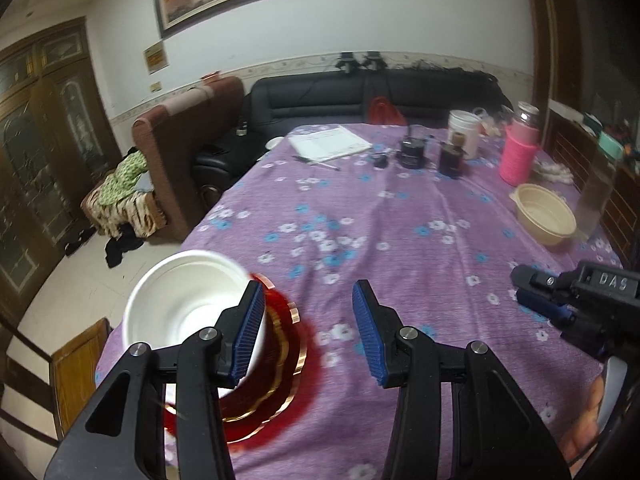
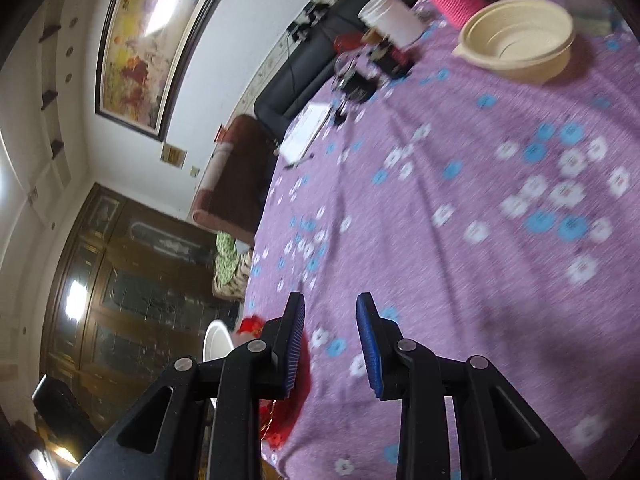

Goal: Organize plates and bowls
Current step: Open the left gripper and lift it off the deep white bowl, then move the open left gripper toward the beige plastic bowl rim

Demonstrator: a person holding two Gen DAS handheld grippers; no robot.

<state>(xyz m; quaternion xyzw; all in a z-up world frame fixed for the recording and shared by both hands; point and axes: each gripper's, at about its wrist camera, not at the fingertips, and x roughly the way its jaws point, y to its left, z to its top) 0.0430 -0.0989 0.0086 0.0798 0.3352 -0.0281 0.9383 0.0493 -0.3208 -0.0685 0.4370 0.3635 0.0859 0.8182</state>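
A white bowl [image 1: 188, 300] stands on a stack of red plates with gold rims [image 1: 284, 364] at the near left corner of the purple flowered table [image 1: 400, 220]. My left gripper [image 1: 308, 332] hovers over it, open; its left finger overlaps the bowl's right wall and only cloth shows between the pads. A beige bowl [image 1: 546, 216] sits at the far right. My right gripper [image 1: 524, 284] comes in low from the right. In the right wrist view my right gripper [image 2: 332, 340] is open over bare cloth, with the white bowl [image 2: 216, 342] and red plates [image 2: 296, 404] left of it and the beige bowl [image 2: 516, 44] far off.
At the table's far end stand a pink bottle [image 1: 518, 152], a white cup [image 1: 464, 130], dark jars [image 1: 452, 158] and papers [image 1: 330, 144]. The table edge drops off just left of the white bowl. A brown armchair [image 1: 180, 160] and a black sofa [image 1: 360, 96] lie beyond.
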